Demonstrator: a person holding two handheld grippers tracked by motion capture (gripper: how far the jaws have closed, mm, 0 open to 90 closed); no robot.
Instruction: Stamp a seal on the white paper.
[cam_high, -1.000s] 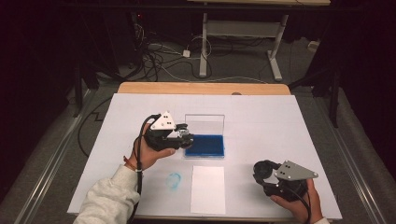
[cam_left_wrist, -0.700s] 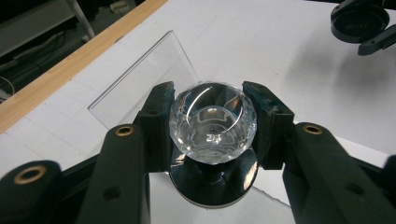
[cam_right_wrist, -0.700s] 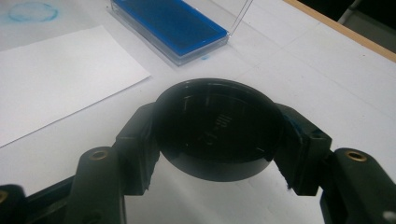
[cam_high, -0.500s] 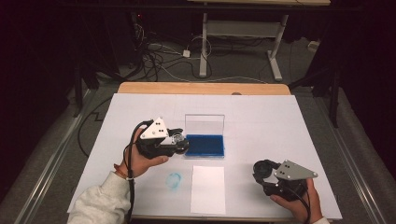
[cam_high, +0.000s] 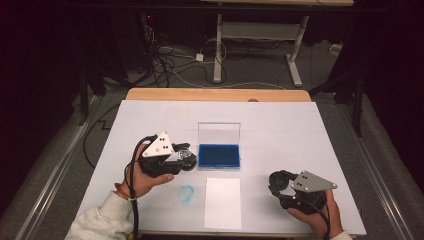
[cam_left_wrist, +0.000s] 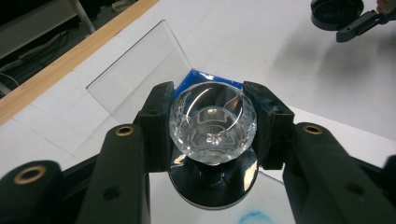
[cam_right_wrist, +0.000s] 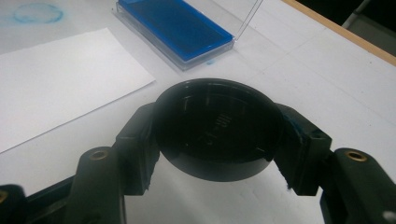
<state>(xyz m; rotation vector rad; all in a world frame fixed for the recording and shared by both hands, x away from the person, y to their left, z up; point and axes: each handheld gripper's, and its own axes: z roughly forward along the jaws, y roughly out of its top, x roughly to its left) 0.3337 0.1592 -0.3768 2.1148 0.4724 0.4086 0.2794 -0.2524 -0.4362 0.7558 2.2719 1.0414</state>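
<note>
While pinching a clear faceted stamp (cam_left_wrist: 212, 123) by its knob just left of the open blue ink pad (cam_high: 218, 155) on the worktop (cam_high: 300, 135), left gripper (cam_high: 181, 161) looks to be at the inking step, so probably a small shift right and a press down onto the blue next. Over at the right, right gripper (cam_right_wrist: 217, 135) clamped around a round black cap (cam_right_wrist: 218, 133), hovering low near the white sheet of paper (cam_high: 222, 202). Faint blue ring (cam_high: 186, 192) already sitting beside that paper.
</note>
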